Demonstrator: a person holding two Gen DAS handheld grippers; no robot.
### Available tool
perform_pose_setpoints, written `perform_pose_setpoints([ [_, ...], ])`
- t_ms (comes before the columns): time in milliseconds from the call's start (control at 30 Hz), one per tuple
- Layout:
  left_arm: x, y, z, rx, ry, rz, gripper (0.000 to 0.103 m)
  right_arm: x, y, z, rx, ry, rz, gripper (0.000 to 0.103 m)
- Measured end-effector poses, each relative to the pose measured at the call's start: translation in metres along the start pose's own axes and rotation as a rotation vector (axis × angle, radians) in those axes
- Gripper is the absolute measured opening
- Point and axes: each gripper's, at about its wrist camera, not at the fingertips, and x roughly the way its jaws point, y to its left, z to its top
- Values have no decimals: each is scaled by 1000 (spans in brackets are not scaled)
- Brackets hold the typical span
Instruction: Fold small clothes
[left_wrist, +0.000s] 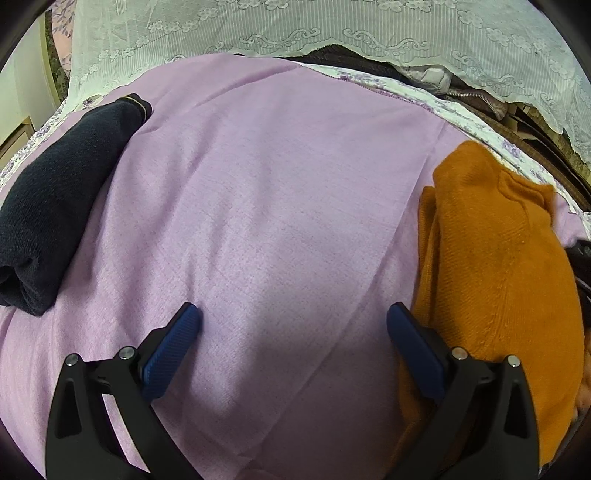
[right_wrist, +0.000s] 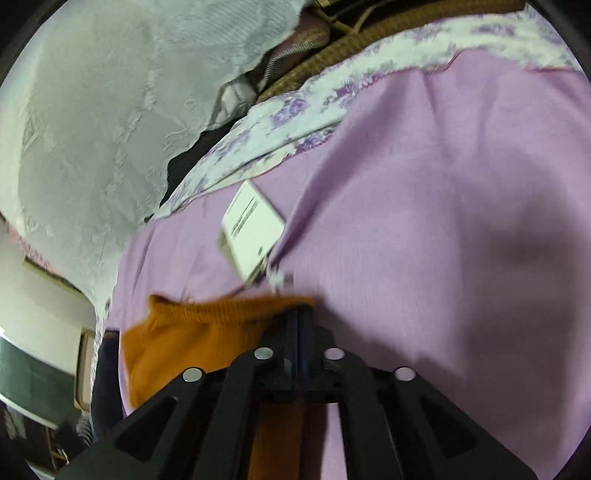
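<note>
— What does your left-hand camera show?

— My left gripper hangs over the lilac sheet with its blue pads spread wide and nothing between them. At about three o'clock lies the orange sweater, bunched in a heap; the right-hand pad sits just beside its near edge, though I cannot tell whether it touches. At nine to ten o'clock a dark navy garment lies folded on the same sheet, well apart from the sweater. Along the top, from eleven to two o'clock, hangs a white lace cloth, and below it at one o'clock a strip of flowered bedding edges the sheet.

— And the right-hand camera?

— It is blurred. My right gripper has its fingers pressed together at six o'clock, and they pinch the edge of the orange sweater, which spreads from the fingertips toward eight o'clock over the lilac sheet. Just past the tips, toward twelve o'clock, a white card with printed lines lies on the sheet. The lace cloth fills the ten o'clock side, and the flowered bedding runs from eleven up to one o'clock.

— Is the sweater folded?

— Not yet; it lies crumpled.
</note>
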Motion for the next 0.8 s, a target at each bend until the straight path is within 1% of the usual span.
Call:
perform_pose_setpoints([
  [67,1,0,1,0,2,0,99,7,-2,6,7,-2,23,0],
  [133,1,0,1,0,4,0,99,6,-6,11,11,-19,25,0],
  [167,1,0,2,0,4,1,99,5,-9,14,22,-42,12,0],
  [200,1,0,2,1,4,2,99,4,-12,20,34,-74,-21,0],
  [233,1,0,2,3,3,2,99,-4,-21,24,73,-113,-31,0],
  [300,1,1,2,3,4,1,99,-18,-37,23,148,-134,13,2],
  [400,1,1,2,2,4,0,99,-39,-24,11,71,-149,61,4],
  [467,0,2,3,-4,2,-9,99,-55,-5,-1,-10,-169,125,4],
  [500,0,2,3,-4,2,-10,99,-58,6,-5,-49,-164,146,4],
  [533,0,2,2,-3,1,-9,99,-54,19,-9,-104,-130,154,5],
  [567,0,1,2,-2,0,-8,99,-42,30,-12,-151,-71,132,13],
  [600,0,1,2,0,1,-7,99,-32,33,-14,-168,-35,102,14],
  [633,1,1,2,1,1,-7,99,-18,32,-18,-173,-9,56,11],
  [667,1,1,2,2,3,-7,99,-10,27,-19,-166,-14,55,8],
  [700,2,1,3,2,5,-8,99,-9,19,-18,-146,-28,84,3],
  [733,2,2,3,2,6,-10,99,-12,15,-16,-113,-31,82,0],
  [767,2,2,3,3,8,-14,99,-19,11,-16,-82,-43,90,1],
  [800,1,3,5,3,9,-21,99,-34,10,-19,-73,-76,116,7],
])
